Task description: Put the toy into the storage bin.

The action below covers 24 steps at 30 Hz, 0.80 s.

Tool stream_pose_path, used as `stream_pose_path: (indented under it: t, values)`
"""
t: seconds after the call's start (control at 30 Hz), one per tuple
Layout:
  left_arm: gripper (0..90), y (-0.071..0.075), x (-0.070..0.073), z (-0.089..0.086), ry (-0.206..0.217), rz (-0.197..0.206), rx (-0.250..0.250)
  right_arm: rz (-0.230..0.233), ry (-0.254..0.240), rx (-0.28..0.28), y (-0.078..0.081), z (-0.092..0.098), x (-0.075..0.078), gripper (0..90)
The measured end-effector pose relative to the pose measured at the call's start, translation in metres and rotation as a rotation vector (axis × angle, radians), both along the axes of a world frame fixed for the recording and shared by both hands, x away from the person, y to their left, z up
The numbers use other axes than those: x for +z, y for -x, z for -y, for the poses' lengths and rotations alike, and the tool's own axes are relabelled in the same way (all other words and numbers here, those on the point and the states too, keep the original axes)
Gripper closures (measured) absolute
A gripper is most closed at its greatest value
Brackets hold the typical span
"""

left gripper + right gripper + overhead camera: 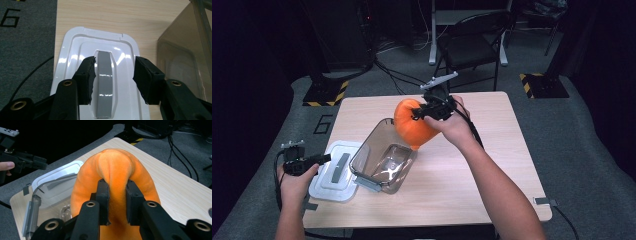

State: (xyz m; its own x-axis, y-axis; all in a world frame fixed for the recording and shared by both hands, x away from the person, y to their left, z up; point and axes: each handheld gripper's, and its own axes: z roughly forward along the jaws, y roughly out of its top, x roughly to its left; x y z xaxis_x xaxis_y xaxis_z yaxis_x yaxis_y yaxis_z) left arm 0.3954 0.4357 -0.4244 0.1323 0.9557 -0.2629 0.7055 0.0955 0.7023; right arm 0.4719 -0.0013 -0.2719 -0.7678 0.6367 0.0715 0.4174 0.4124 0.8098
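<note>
Lab: cables (402, 75), hazard-striped stand bases (326, 93)

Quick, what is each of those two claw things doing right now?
Left gripper: open, holding nothing, jaws either side of the white lid's grey handle.
Right gripper: closed on the orange plush toy.

One sign can be read — a large black digit "6" (323, 123) marked on the grey carpet floor (272, 150) just off the tabletop's (492, 150) far left corner in the high view. The left gripper view shows the same "6" (10, 18) at its upper left, again on the carpet beside the tabletop edge. No other text, label or brand is legible — the white lid (75, 50) and the clear container (384, 155) carry no readable print.
</note>
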Motion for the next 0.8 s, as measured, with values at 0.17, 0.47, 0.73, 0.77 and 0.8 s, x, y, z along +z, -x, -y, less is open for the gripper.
stream_pose_path:
  t: [0.17, 0.47, 0.73, 0.77, 0.8]
  values:
    - [51.2, 0.0, 0.0, 0.0, 0.002, 0.0, 0.001, -0.002, 0.001, 0.017, -0.001, -0.017, 0.0, 75.6]
    - [51.3, 0.0, 0.0, 0.0, 0.002, 0.004, -0.005, 0.009, -0.011, 0.029, -0.004, -0.037, -0.004, 75.6]
    - [51.3, 0.001, 0.0, -0.001, 0.004, 0.002, -0.004, 0.001, -0.012, 0.033, -0.008, -0.051, -0.01, 75.6]
    - [51.3, 0.001, 0.0, -0.002, -0.001, 0.003, -0.013, 0.002, -0.006, 0.033, -0.008, -0.052, -0.011, 75.6]
    - [51.4, 0.001, 0.0, -0.002, 0.001, 0.004, -0.011, 0.003, -0.006, 0.032, -0.008, -0.054, -0.013, 75.5]
